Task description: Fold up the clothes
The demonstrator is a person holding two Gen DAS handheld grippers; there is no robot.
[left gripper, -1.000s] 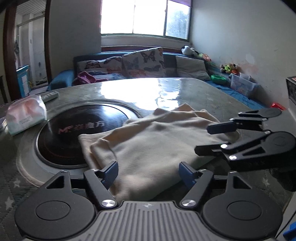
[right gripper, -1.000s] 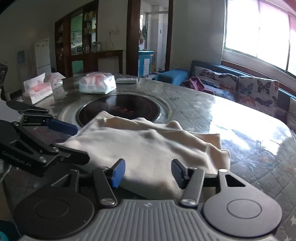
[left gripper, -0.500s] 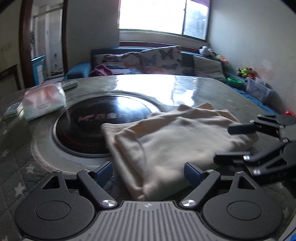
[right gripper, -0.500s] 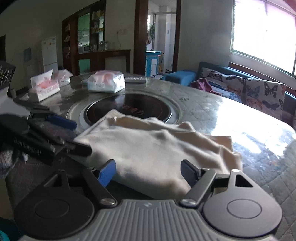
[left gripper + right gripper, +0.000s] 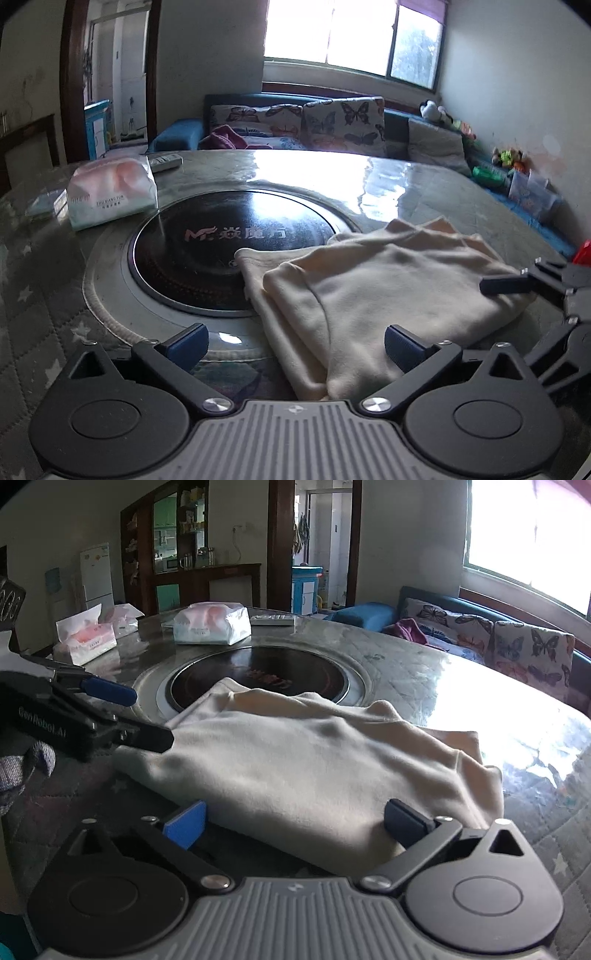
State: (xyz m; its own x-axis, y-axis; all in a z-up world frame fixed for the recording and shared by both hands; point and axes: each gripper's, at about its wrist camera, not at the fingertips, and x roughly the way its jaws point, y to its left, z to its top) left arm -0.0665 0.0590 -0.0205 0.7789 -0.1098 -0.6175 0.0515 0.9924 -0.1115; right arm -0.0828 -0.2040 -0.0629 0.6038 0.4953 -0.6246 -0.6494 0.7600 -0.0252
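- cream garment [image 5: 388,295]: soft knit cloth, matt, slightly fuzzy, folded in layers
- table [image 5: 461,686]: quilted star-print cloth under a clear glossy cover, strong window glare
- round cooktop [image 5: 221,251]: black glass, glossy, printed logo; ring around it looks like brushed grey metal
- tissue pack [image 5: 110,195]: thin plastic wrap, crinkled, semi-gloss
- left gripper [image 5: 295,345]: matt black plastic arms, blue ribbed pads [image 5: 184,343], shiny metal screws, grey ribbed body; jaws opening, pads not pressing the cloth
- right gripper [image 5: 295,821]: same finish, jaws opening, cloth lying between them, unpinched
- sofa cushions [image 5: 332,122]: woven cloth, butterfly print, matt
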